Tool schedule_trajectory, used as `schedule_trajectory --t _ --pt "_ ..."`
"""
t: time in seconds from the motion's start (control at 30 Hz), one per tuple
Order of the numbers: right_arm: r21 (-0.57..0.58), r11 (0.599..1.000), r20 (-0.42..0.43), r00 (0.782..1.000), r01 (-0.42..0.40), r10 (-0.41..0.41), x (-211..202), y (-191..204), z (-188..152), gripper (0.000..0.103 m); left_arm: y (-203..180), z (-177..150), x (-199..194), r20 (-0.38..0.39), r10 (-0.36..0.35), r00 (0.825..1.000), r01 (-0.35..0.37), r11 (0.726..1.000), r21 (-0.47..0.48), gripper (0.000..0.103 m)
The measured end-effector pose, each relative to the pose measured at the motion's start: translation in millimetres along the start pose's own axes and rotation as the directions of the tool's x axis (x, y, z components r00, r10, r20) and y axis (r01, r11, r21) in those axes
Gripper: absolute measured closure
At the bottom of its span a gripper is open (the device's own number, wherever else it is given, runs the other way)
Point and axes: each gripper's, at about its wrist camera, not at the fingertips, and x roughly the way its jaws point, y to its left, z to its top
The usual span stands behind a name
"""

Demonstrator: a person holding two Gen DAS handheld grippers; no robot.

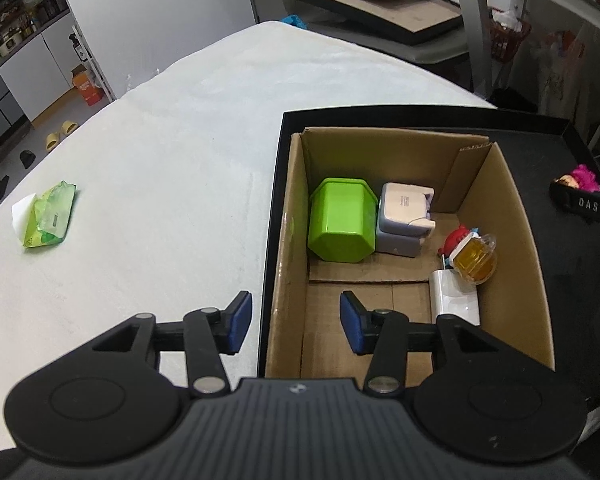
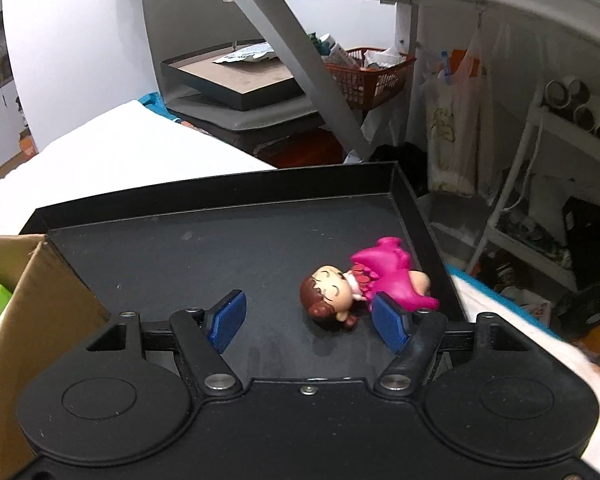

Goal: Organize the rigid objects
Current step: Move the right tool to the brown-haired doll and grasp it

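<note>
Lying on its side just ahead of the right hand-held gripper [image 2: 306,322] — jaws apart, empty — the doll [image 2: 364,284] runs crosswise, head between the pads; left hand-held gripper [image 1: 296,322], also apart, hovers farther off

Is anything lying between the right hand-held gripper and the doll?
No. In the right wrist view only bare black tray separates the open right hand-held gripper from the doll.
</note>
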Motion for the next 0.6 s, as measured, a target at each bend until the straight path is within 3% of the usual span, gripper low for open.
schedule_trajectory --t 0.43,0.5,0.6 --pt "0.054 0.999 -0.015 1.0 -0.002 0.002 25 -9 -1 0.037 -8 8 12 -0.05 0.033 0.998 -0.033 0.999 -0.002 0.056" --pt "0.051 0.998 -0.008 1.0 0.029 -0.029 23 -10 -2 0.057 -9 8 11 -0.052 0.029 0.998 -0.029 1.0 0.005 0.056" --pt "0.077 0.997 -0.011 1.0 0.024 -0.024 22 -16 -1 0.059 -11 8 8 -0.04 0.014 0.999 -0.014 1.0 0.009 0.056"
